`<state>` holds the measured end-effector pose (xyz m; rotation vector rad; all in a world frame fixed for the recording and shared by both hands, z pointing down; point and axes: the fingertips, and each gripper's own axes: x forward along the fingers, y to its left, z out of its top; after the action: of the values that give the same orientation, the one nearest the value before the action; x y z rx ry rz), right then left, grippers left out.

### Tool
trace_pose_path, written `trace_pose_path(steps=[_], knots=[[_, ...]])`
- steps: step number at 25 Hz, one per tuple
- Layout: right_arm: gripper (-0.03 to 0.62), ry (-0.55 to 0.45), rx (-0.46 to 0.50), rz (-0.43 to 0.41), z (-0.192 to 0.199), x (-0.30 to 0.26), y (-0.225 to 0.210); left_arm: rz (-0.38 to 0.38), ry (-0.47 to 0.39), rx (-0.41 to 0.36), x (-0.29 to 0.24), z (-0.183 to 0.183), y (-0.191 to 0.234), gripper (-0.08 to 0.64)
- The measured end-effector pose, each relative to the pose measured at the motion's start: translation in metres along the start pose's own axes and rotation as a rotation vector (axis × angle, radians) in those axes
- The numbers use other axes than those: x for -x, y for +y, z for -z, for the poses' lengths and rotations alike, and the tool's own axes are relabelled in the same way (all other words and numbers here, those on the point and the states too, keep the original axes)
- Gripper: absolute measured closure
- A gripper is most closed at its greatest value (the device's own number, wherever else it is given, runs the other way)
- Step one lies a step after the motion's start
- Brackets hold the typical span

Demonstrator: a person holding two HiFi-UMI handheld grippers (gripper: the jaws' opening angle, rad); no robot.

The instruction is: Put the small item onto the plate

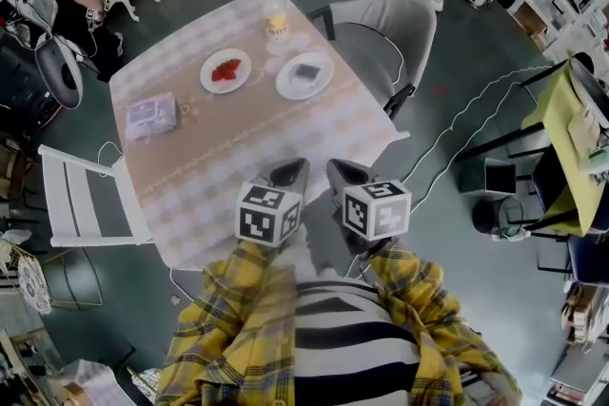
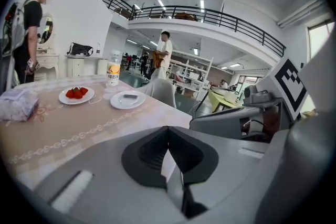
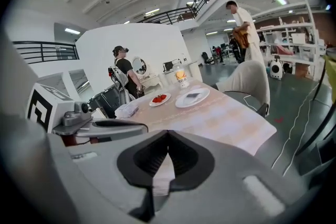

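Observation:
Two white plates sit at the far side of the table (image 1: 219, 166). The left plate (image 1: 225, 69) holds red strawberries (image 2: 76, 93); the right plate (image 1: 304, 75) holds a small flat dark item (image 1: 306, 71), also seen as the dark item (image 2: 129, 96). My left gripper (image 1: 295, 166) and right gripper (image 1: 335, 166) hover side by side over the table's near edge, well short of both plates. The jaws of the left gripper (image 2: 168, 128) meet at the tip with nothing between them. The right gripper (image 3: 167, 132) is likewise shut and empty.
A bottle with an orange label (image 1: 277, 24) stands behind the plates. A wrapped tissue pack (image 1: 152, 116) lies at the table's left. A grey chair (image 1: 381, 33) stands at the far right side, a white chair (image 1: 86, 204) at the left. People stand beyond the table; cables cross the floor at right.

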<state>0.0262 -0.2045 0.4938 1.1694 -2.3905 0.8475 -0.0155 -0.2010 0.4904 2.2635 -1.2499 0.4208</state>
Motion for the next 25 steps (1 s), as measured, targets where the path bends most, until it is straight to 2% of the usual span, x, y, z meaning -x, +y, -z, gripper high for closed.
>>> trace_pose_path(steps=[6, 11, 25], knots=[[0.591, -0.002, 0.025, -0.025, 0.022, 0.022, 0.018, -0.008, -0.022, -0.007, 0.015, 0.010, -0.024, 0.557], [0.591, -0.004, 0.018, -0.014, 0.040, 0.041, 0.025, -0.026, -0.028, 0.004, 0.032, 0.026, -0.036, 0.557], [0.591, -0.034, 0.038, -0.041, 0.062, 0.077, 0.051, -0.060, -0.062, 0.005, 0.077, 0.052, -0.062, 0.557]])
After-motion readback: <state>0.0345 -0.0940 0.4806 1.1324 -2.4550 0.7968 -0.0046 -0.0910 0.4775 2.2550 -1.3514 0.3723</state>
